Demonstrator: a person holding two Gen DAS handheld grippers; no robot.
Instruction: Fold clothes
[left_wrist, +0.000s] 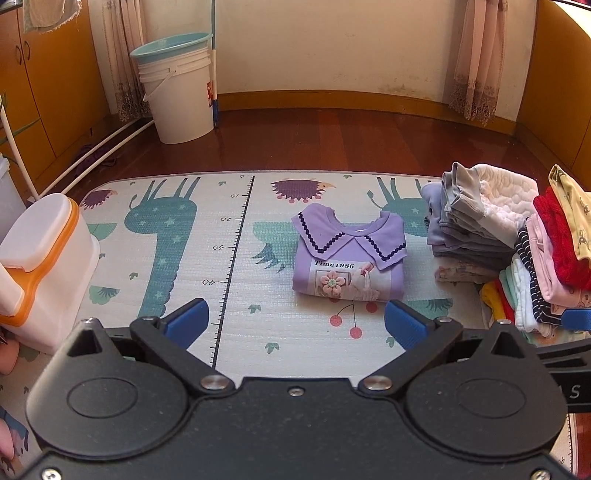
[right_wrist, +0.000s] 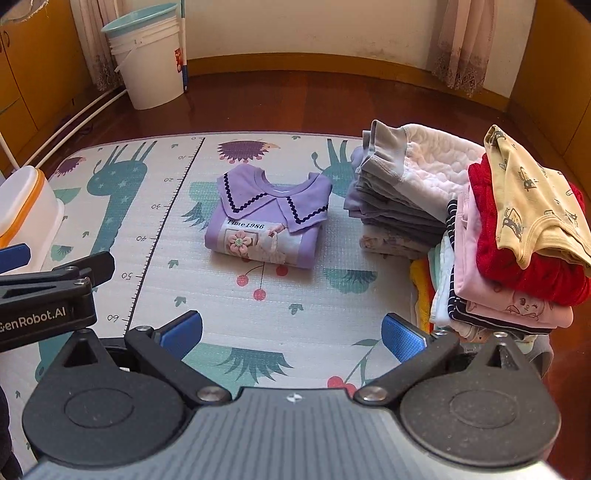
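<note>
The folded top lies mid-mat, just beside the stacks at the mat's right edge. Both the left gripper and right gripper hover spread, empty. Lifting one-sided could unfold it (the collar flops loose), or nudge the leaning stacks.

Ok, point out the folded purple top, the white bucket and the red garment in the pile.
Folded purple top (right_wrist: 264, 225): right wrist view, on its printed front.
White bucket (left_wrist: 179, 99): left wrist view, on its side wall.
Red garment (right_wrist: 524, 271): right wrist view, on its folded edge.

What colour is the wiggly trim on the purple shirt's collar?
Dark navy, almost black, on the collar; clearest in the right wrist view.
</note>
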